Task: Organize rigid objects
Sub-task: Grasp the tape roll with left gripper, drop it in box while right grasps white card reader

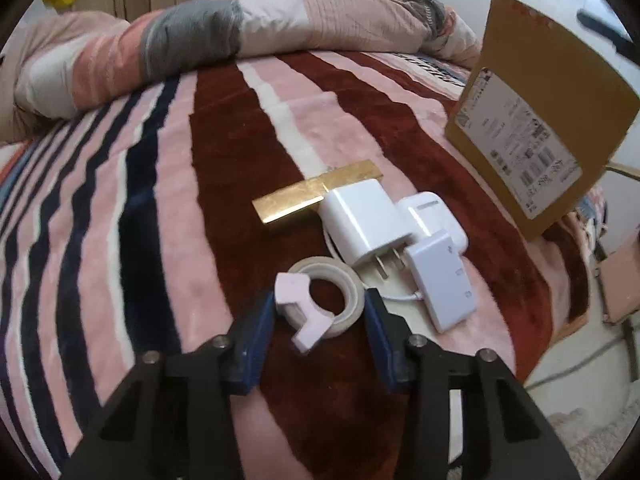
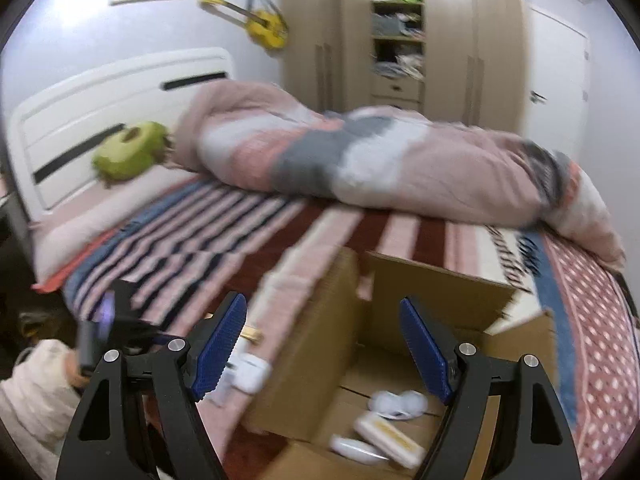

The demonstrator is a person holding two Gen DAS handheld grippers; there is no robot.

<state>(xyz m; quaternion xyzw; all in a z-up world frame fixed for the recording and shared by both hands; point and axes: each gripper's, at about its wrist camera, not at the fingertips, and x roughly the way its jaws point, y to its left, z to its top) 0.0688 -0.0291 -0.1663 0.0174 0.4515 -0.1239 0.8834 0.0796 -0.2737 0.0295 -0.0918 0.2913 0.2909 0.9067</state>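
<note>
In the left wrist view my left gripper is open, low over the striped bed, its blue pads on either side of a white tape roll with a pale pink clip piece lying on it. Behind them lie a white charger plug, a white adapter, a white earbud case and a gold bar. My right gripper is open and empty above the open cardboard box, which holds several small white items.
The cardboard box stands at the bed's right edge. A rolled quilt lies across the far side of the bed. A green plush rests by the headboard. A wardrobe is behind. The floor lies right of the bed.
</note>
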